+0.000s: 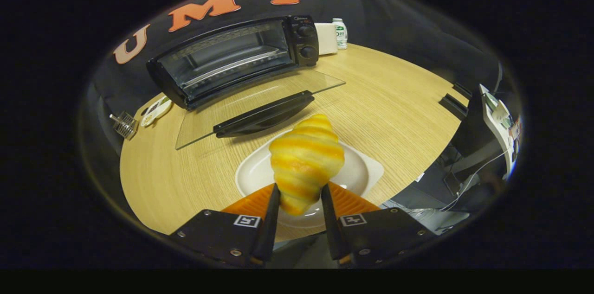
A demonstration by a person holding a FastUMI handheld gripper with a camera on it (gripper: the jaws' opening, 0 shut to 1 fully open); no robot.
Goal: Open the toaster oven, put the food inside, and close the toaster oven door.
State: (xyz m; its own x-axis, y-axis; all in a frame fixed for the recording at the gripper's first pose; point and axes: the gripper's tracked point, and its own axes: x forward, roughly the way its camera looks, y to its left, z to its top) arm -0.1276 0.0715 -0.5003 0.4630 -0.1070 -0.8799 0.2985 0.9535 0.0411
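A yellow-and-orange striped croissant (306, 159) is pinched between my two fingers, my gripper (300, 201) shut on its near end, and it is held above a white dish (359, 175). Beyond the dish stands the black toaster oven (232, 60), its glass door (260, 99) folded down flat toward me with the black handle (264, 115) at the door's near edge. The oven's inside shows a wire rack, with nothing on it. Two knobs sit on the oven's right side.
The round wooden table (394, 99) carries a small white bottle (340, 33) and a white box behind the oven's right side. A small wire holder (124, 124) and a flat packet lie by the oven's left end. Black and white equipment stands off the table's right.
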